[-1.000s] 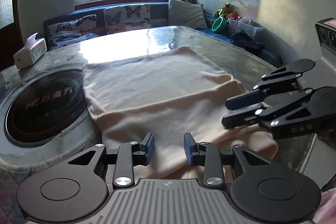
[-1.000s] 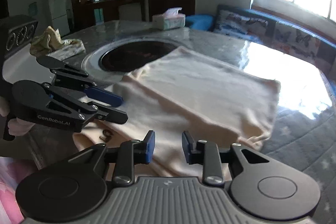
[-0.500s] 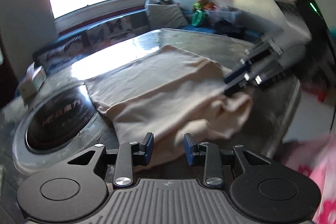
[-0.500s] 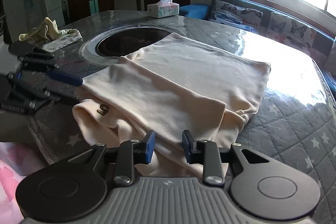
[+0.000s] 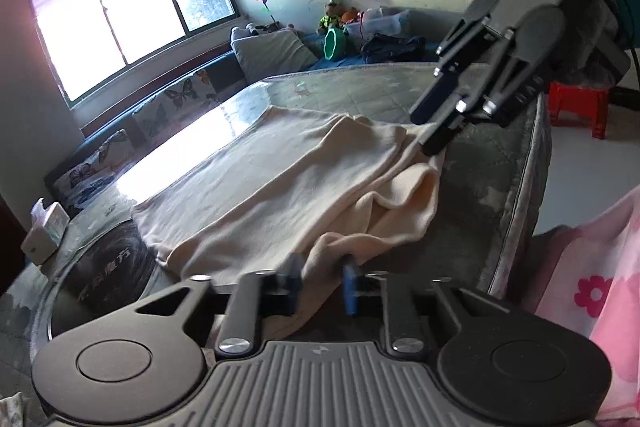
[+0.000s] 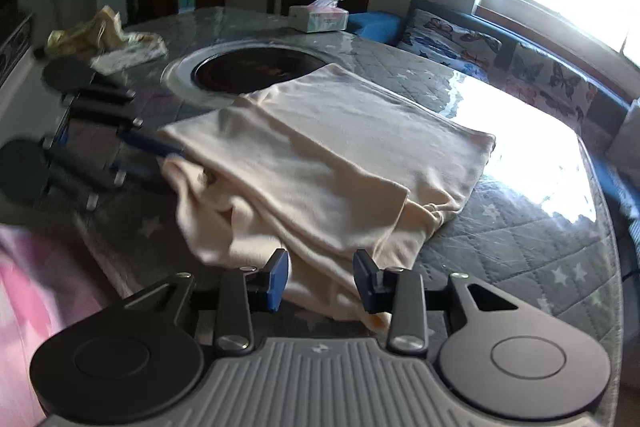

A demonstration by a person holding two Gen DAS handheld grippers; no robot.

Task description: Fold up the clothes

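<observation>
1. The cream garment (image 5: 304, 183) is lying partly folded on the quilted table (image 5: 500, 183), its far half flat and smooth while the near edge is bunching into loose rolls beside the table's edge, probably because both grippers are working that edge

2. The left gripper (image 5: 320, 281) has just been closing, and its blue pads are pinching a ridge of the garment's near hem; the cloth is rising in a small peak between them, so I judge it is gripping the fabric in order to lift this corner

3. The right gripper (image 6: 322, 277) has just been opening; its jaws are standing apart with a fold of the garment lying between them, and the pads are not clearly pressing on it, so it is looking released rather than gripped

4. Each gripper is sitting at one end of the near edge, likely so that the hem can be carried over evenly in one fold

5. The dark round hotplate (image 6: 256, 69) is lying just beyond the garment's far corner, and the tissue box (image 6: 318, 18) is standing well apart, out of the way of the fold
</observation>
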